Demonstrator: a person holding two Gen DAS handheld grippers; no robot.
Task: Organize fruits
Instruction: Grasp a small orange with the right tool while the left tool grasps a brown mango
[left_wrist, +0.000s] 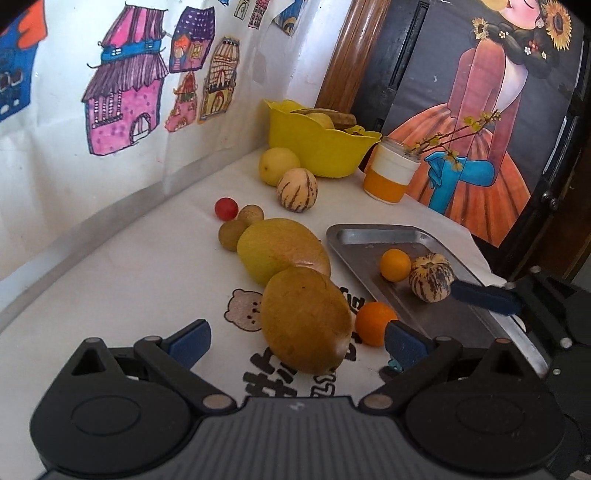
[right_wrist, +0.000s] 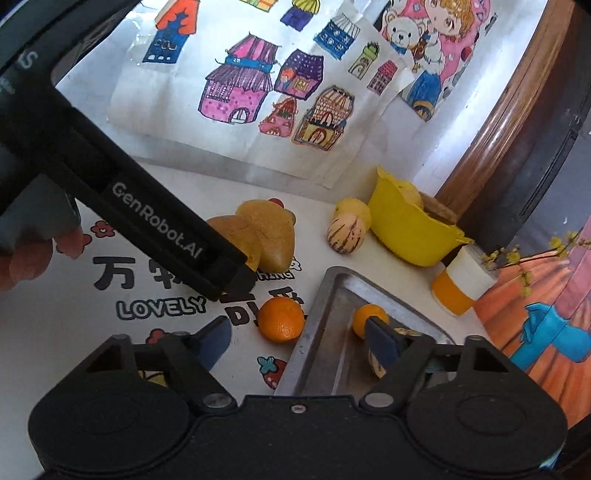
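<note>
Left wrist view: left tongs (left_wrist: 295, 341) wide, straddling brown fruit (left_wrist: 306, 319) on tabletop, pads clear. Centre, close gently; round, may roll. Right tongs (right_wrist: 301, 338) wide, empty, over tray (right_wrist: 325, 354) holding small orange (left_wrist: 395, 264), striped melon (left_wrist: 431, 277).

We see a white printed cloth (left_wrist: 147, 280) covering the counter, marked with a cartoon bear (left_wrist: 243, 309), bold black characters and the word "LOVELY" (right_wrist: 159, 308). Children's drawings of colourful houses (right_wrist: 258, 88) hang on the white wall behind. At the far right, a painting of a woman in an orange gown (left_wrist: 480, 147) leans against a dark panel, beside a wooden post (left_wrist: 351, 55). A white-and-orange jar (left_wrist: 389, 173) holding yellow-flowered twigs (left_wrist: 458, 136) stands before it.
</note>
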